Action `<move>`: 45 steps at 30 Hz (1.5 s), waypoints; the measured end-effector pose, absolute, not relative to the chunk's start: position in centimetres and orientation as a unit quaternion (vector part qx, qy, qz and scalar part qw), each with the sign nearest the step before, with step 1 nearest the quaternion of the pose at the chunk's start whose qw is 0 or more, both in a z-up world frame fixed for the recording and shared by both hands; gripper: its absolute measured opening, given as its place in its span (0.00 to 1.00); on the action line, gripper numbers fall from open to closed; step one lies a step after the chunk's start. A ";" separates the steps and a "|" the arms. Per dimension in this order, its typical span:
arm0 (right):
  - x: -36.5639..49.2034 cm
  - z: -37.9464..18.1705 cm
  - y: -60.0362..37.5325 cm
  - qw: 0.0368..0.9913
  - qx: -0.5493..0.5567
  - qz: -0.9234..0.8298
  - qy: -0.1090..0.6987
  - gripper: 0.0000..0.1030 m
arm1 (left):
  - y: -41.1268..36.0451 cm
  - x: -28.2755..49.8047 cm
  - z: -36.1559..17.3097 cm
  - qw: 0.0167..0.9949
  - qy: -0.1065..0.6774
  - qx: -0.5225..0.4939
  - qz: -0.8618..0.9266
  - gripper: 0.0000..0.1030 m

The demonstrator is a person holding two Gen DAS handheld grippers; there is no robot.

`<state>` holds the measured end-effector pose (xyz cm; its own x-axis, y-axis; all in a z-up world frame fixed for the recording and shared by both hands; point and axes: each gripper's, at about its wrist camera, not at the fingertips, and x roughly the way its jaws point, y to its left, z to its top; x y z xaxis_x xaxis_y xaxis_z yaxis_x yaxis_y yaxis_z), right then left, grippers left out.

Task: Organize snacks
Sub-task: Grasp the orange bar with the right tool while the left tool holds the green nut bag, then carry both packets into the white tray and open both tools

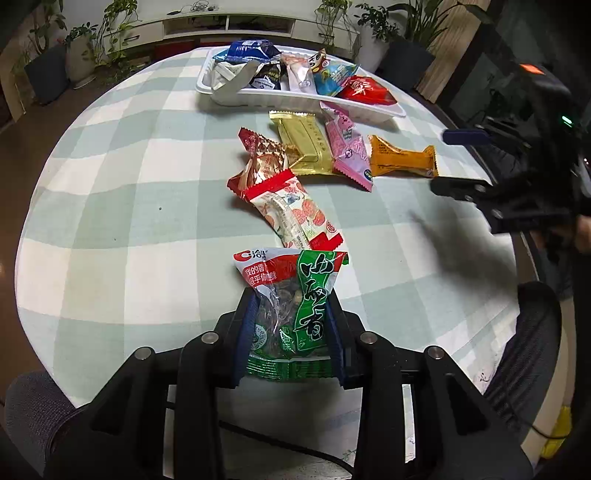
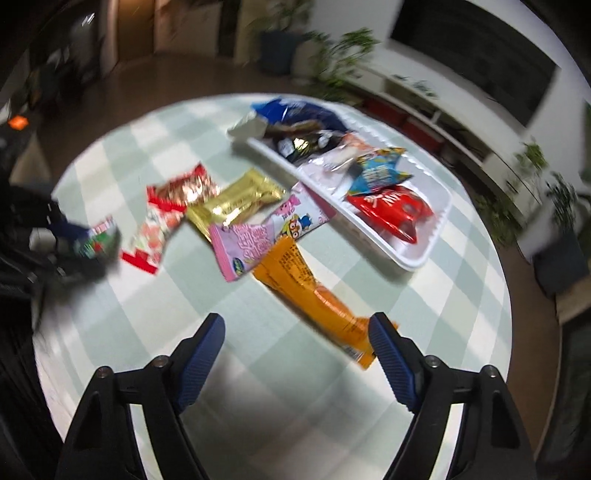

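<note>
Left wrist view: my left gripper (image 1: 291, 321) pinches green nut packet (image 1: 295, 306) | right gripper (image 2: 297, 354) spread, empty, above orange packet (image 2: 314, 295) | white tray (image 1: 295, 98) partly filled; five packets left on tabletop (image 1: 129, 221).

1. A home living room is showing around the round table (image 1: 110, 221), which is wearing a pale green and white checked cloth.
2. Potted houseplants (image 1: 48, 55) are standing along the far wall.
3. A low white media cabinet (image 1: 229, 26) is running behind the table's far edge.
4. A dark wall screen (image 2: 472, 55) is hanging above that cabinet.
5. Brown flooring (image 2: 166, 85) is surrounding the table.
</note>
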<state>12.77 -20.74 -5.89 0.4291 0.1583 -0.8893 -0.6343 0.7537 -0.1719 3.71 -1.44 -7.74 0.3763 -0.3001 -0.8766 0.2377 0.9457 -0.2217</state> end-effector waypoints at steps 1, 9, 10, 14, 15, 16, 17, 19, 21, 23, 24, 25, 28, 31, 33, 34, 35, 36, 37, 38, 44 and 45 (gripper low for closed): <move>13.4 -6.1 -20.7 0.801 -0.257 0.247 0.480 0.77 | -1.4 3.7 -7.7 0.829 0.534 -0.030 -0.162 0.31; 16.4 -9.0 -19.2 0.740 -0.289 0.270 0.543 0.65 | -1.1 3.8 -8.0 0.830 0.532 -0.032 -0.165 0.31; 16.5 -9.6 -19.0 0.731 -0.293 0.271 0.553 0.61 | -1.1 3.8 -8.0 0.830 0.531 -0.032 -0.166 0.31; 17.0 -9.7 -19.7 0.726 -0.251 0.283 0.574 0.52 | -1.1 3.9 -8.2 0.831 0.529 -0.034 -0.168 0.31; 16.9 -9.7 -19.9 0.725 -0.242 0.286 0.578 0.49 | -1.1 3.9 -8.2 0.832 0.528 -0.035 -0.168 0.31; 16.9 -9.6 -20.0 0.724 -0.231 0.290 0.582 0.43 | -1.1 3.8 -8.3 0.832 0.528 -0.036 -0.168 0.31; 16.7 -9.6 -20.0 0.725 -0.228 0.288 0.583 0.39 | -1.0 3.8 -8.3 0.832 0.528 -0.037 -0.169 0.31; 16.4 -9.4 -20.0 0.727 -0.219 0.284 0.586 0.31 | -0.9 3.9 -8.3 0.832 0.527 -0.038 -0.169 0.31; 15.7 -9.3 -19.7 0.732 -0.213 0.274 0.586 0.27 | -0.7 3.9 -8.1 0.834 0.525 -0.039 -0.167 0.31; 14.8 -9.1 -19.5 0.737 -0.206 0.269 0.586 0.22 | -0.5 3.8 -7.9 0.835 0.523 -0.041 -0.166 0.31; 14.2 -9.1 -19.5 0.740 -0.200 0.267 0.584 0.21 | -0.4 3.8 -7.8 0.836 0.521 -0.042 -0.166 0.31; 13.5 -9.0 -19.4 0.743 -0.193 0.266 0.583 0.20 | -0.3 3.8 -7.7 0.836 0.521 -0.042 -0.165 0.31; 11.3 -8.6 -19.7 0.762 -0.155 0.253 0.575 0.19 | 0.1 3.8 -7.4 0.838 0.518 -0.047 -0.165 0.31; 9.3 -7.6 -21.0 0.785 -0.094 0.240 0.563 0.19 | 0.2 3.7 -7.1 0.839 0.515 -0.050 -0.166 0.31; 8.0 -6.7 -21.9 0.802 -0.048 0.237 0.545 0.19 | 0.3 3.7 -6.8 0.840 0.513 -0.053 -0.168 0.31; 7.2 -6.2 -22.3 0.811 -0.023 0.238 0.534 0.19 | 0.4 3.7 -6.6 0.841 0.511 -0.055 -0.169 0.31; 6.8 -6.0 -22.7 0.815 -0.006 0.238 0.528 0.19 | 0.4 3.6 -6.4 0.841 0.509 -0.056 -0.172 0.31; 6.3 -5.6 -23.1 0.822 0.015 0.238 0.517 0.19 | 0.4 3.6 -6.1 0.842 0.507 -0.058 -0.174 0.31; 5.7 -5.1 -23.3 0.827 0.031 0.238 0.508 0.19 | 0.4 3.6 -5.8 0.843 0.504 -0.058 -0.175 0.31; 5.4 -4.7 -23.6 0.832 0.049 0.237 0.499 0.19 | 0.4 3.7 -5.4 0.845 0.502 -0.059 -0.177 0.31; 7.4 -2.8 -25.3 0.853 0.117 0.216 0.461 0.19 | 0.6 5.2 -3.1 0.855 0.482 -0.061 -0.181 0.31; 7.6 -2.5 -25.4 0.854 0.123 0.215 0.458 0.19 | 0.6 5.7 -2.6 0.857 0.478 -0.062 -0.182 0.31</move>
